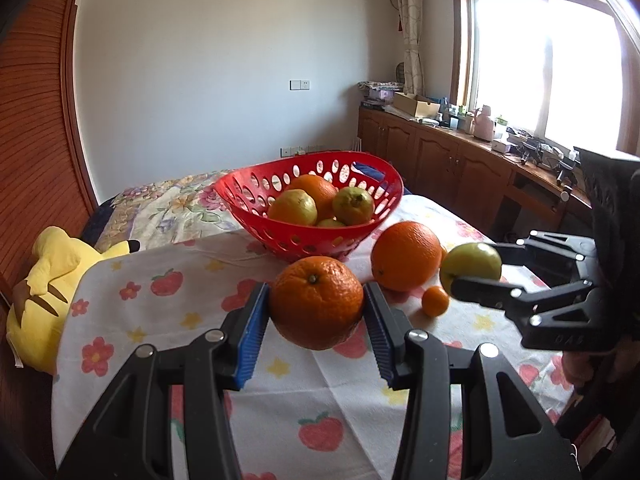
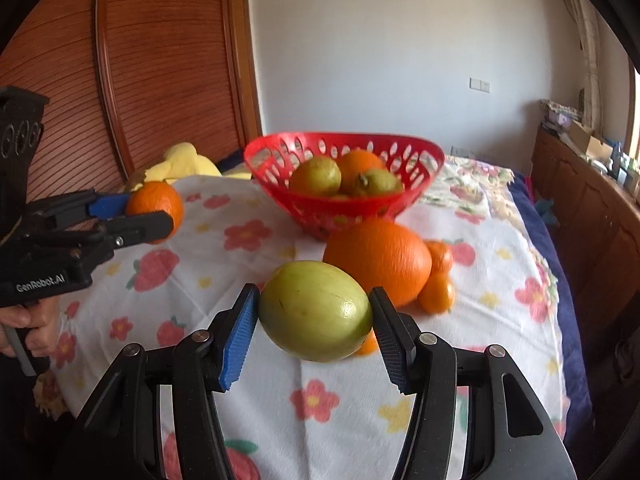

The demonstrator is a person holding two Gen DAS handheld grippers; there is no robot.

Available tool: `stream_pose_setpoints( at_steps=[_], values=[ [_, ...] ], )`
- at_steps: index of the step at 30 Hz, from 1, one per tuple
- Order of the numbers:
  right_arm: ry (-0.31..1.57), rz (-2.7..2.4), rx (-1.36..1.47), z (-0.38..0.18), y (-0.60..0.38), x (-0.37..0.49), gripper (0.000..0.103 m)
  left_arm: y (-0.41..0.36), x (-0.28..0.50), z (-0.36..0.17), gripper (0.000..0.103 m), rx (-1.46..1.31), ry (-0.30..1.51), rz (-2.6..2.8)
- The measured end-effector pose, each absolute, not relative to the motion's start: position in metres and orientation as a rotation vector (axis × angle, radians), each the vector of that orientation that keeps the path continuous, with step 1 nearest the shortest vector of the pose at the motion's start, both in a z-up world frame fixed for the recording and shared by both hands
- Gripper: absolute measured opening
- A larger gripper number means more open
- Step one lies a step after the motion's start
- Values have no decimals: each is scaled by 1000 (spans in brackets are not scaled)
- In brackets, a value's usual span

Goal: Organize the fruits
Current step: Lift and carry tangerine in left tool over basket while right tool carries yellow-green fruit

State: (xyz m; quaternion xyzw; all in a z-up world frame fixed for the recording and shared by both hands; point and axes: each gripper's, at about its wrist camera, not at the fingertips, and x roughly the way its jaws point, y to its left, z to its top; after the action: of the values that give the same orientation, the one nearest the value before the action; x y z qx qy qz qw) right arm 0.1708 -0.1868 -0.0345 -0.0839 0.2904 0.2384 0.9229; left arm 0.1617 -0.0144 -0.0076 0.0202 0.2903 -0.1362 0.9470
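— Fruit in both grippers?
— Yes. Left gripper (image 1: 316, 304) clamps an orange (image 1: 316, 302) above the flowered cloth (image 1: 192, 312); right gripper (image 2: 314, 314) pinches a green fruit (image 2: 314, 310).
— Basket?
— Red basket (image 1: 256, 200) behind, holding fruit; a big orange (image 1: 406, 256) lies beside it.

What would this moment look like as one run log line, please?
left gripper: shut on orange, lifted | right gripper: shut on green fruit, lifted | red basket: holds fruit | big orange: on tablecloth
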Motion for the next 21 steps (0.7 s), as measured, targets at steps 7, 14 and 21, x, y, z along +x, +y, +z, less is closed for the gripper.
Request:
stream_pose_setpoints(
  at_steps=[7, 14, 21],
  values=[
    [544, 504, -203, -5, -184, 206, 57, -9, 189, 4, 46, 55, 571, -263],
    [526, 500, -230, 9, -183, 253, 57, -4, 221, 16, 46, 70, 559, -246],
    [547, 488, -255, 8, -182, 307, 57, -11, 257, 15, 46, 71, 574, -257]
  ],
)
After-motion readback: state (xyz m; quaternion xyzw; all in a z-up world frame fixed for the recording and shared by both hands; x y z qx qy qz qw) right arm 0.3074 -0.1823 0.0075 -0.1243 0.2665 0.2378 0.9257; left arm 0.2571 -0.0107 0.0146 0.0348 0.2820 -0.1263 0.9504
